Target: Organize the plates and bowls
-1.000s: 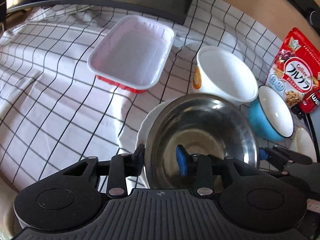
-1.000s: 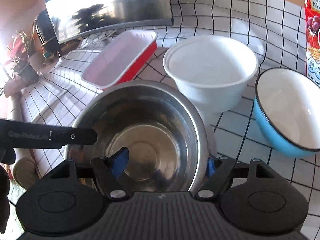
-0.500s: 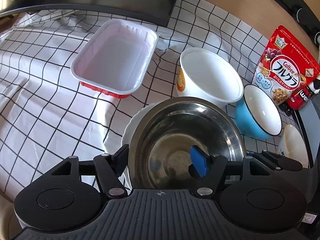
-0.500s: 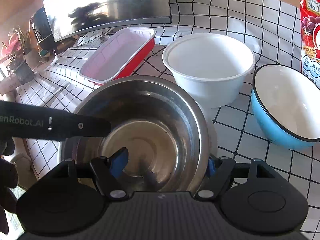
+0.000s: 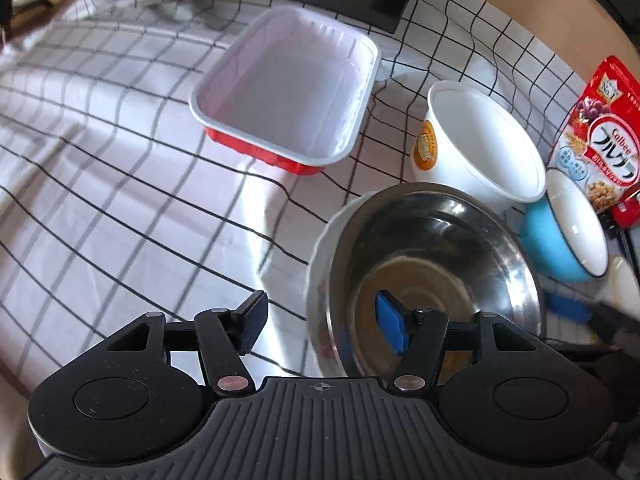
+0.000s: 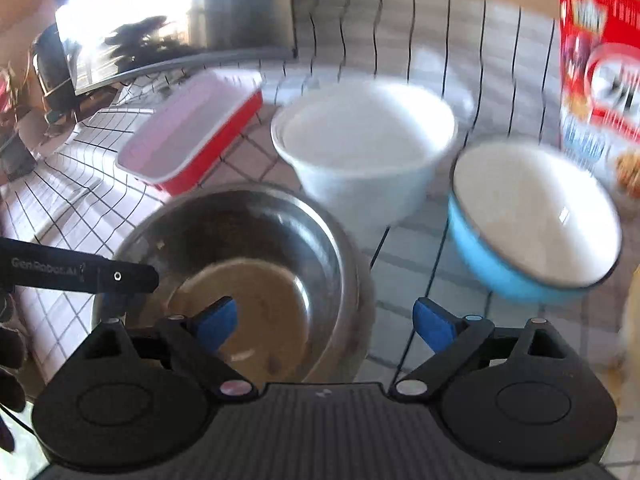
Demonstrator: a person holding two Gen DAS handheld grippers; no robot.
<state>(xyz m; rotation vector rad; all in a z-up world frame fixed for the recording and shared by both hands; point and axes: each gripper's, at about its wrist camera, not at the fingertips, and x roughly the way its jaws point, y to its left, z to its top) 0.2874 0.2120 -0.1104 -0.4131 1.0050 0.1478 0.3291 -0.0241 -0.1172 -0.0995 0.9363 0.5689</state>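
Observation:
A steel bowl [image 5: 436, 264] sits nested in a white plate [image 5: 318, 264] on the checked cloth; it also shows in the right wrist view [image 6: 248, 264]. My left gripper [image 5: 324, 322] is open and straddles the bowl's near left rim, one finger inside the bowl, one outside over the cloth. My right gripper [image 6: 326, 322] is open and straddles the bowl's right rim. A white paper bowl [image 5: 484, 144] and a blue enamel bowl [image 5: 568, 232] stand behind and to the right; both also show in the right wrist view [image 6: 364, 148] [image 6: 532, 220].
A red tray with a white inside [image 5: 288, 88] lies at the back on the checked tablecloth [image 5: 120, 184]. A cereal bag [image 5: 600, 136] stands at the far right. A dark monitor [image 6: 172, 20] runs along the back edge.
Both grippers have opened wide and let go of the steel bowl's rim. The bowl now rests on the white plate. The right wrist view is blurred by motion.

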